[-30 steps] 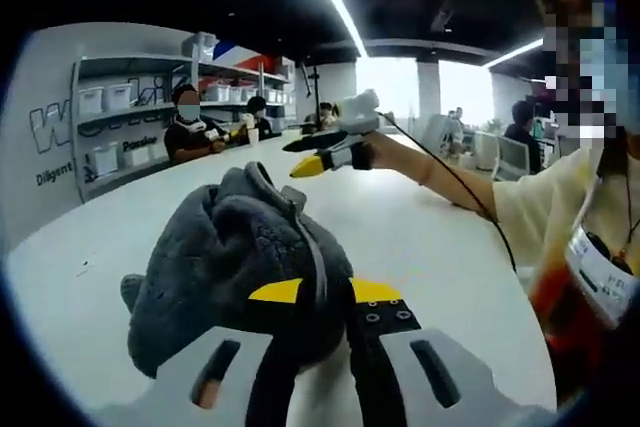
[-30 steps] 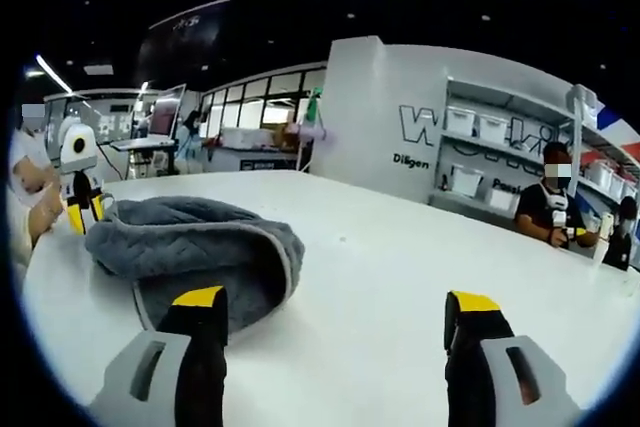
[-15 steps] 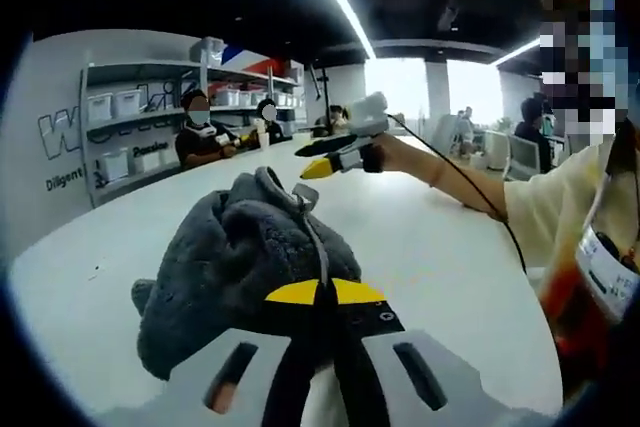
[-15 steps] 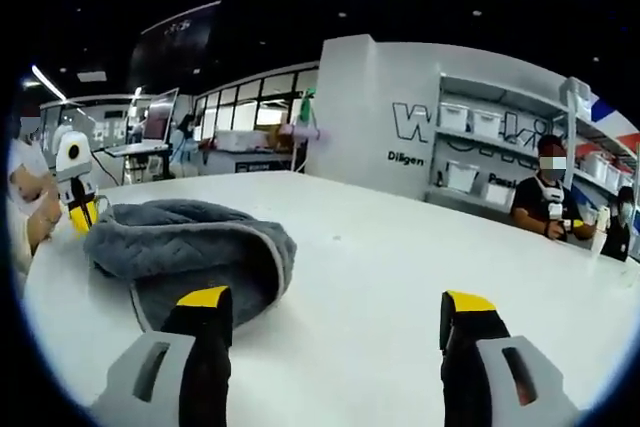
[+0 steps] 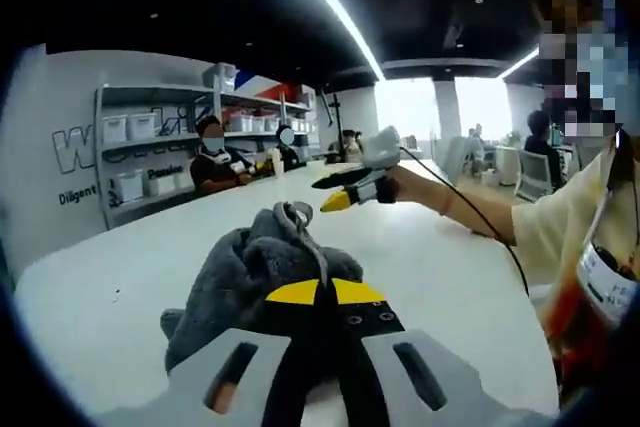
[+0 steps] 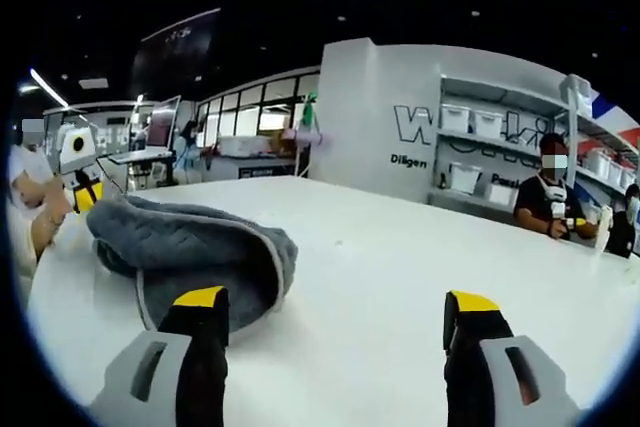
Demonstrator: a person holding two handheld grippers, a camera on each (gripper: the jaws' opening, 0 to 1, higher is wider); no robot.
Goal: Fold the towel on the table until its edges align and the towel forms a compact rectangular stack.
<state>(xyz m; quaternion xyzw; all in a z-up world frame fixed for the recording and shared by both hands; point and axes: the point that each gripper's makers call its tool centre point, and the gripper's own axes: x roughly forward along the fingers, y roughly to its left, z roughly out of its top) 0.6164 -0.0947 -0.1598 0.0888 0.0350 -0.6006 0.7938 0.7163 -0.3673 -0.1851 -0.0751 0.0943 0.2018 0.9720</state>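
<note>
The white table (image 6: pixel 420 247) carries a grey quilted towel (image 6: pixel 190 252), bunched in a loose heap. The right gripper view shows the towel's full spread and its paler border on the table, with the right tool (image 6: pixel 335 322) spread wide, holding nothing, just beside the heap. The left gripper view shows the left tool (image 5: pixel 320 292) pressed together, pinching a towel (image 5: pixel 265 277) fold, and the right tool (image 5: pixel 345 187) held above the table beyond it. Shelving (image 6: pixel 500 162) stands behind seated people (image 6: pixel 548 197).
</note>
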